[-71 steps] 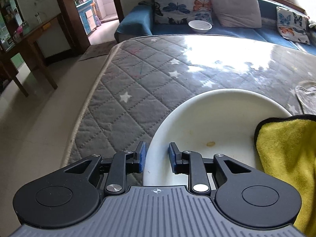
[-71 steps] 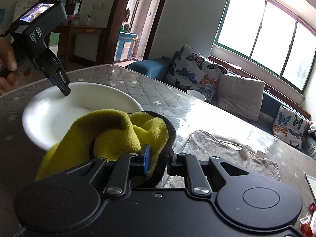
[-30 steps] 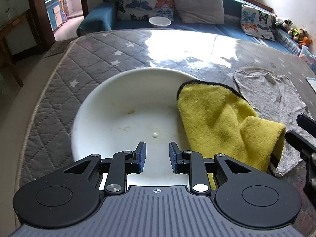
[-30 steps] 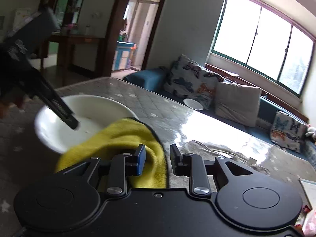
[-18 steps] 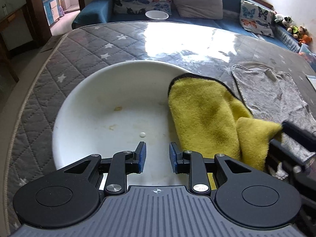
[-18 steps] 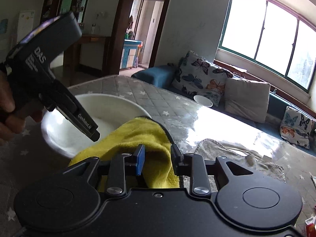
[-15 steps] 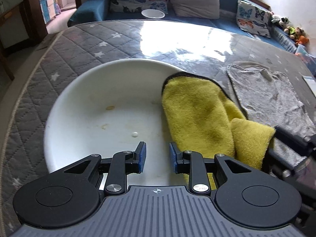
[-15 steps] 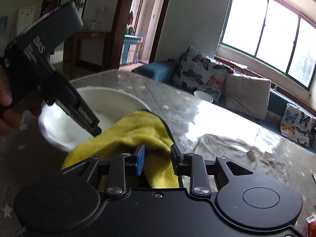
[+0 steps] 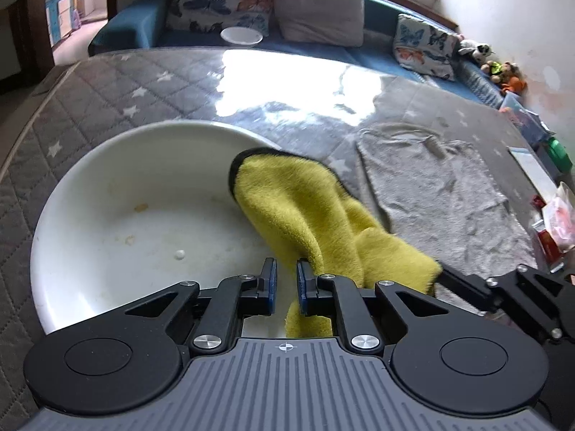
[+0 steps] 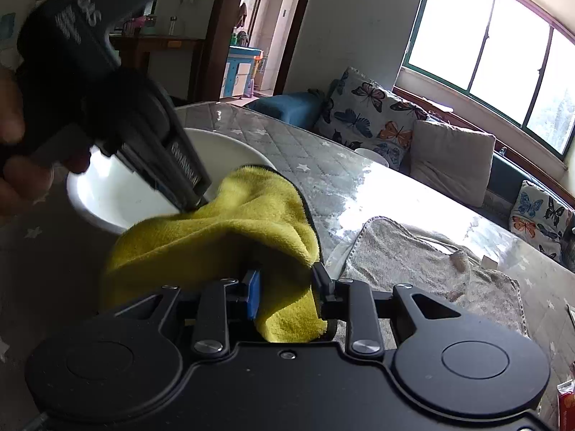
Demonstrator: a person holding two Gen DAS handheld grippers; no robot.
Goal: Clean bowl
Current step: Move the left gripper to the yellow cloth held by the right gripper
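A wide white bowl (image 9: 125, 194) (image 10: 107, 201) sits on the grey quilted table, with brown specks (image 9: 141, 207) and a white drop (image 9: 179, 254) inside. A yellow cloth (image 9: 305, 208) (image 10: 233, 230) drapes over its right rim into the bowl. My right gripper (image 10: 285, 287) (image 9: 445, 280) is shut on the cloth's outer end, just outside the rim. My left gripper (image 9: 286, 287) (image 10: 196, 201) hangs over the bowl's near side, its jaws closing to a narrow slit. White bowl shows through the slit. A cloth fold lies against its right finger; whether it is pinched I cannot tell.
A grey towel (image 9: 431, 186) (image 10: 413, 262) lies flat to the right of the bowl. Packets and papers (image 9: 553, 222) crowd the table's right edge. A sofa with cushions and a small white bowl (image 9: 241, 36) runs behind. A person's hand (image 10: 14, 151) holds the left gripper.
The left gripper's jaws have narrowed to about half their earlier gap, and it has swung across the bowl toward the cloth. The right gripper has sunk a little, still holding the cloth.
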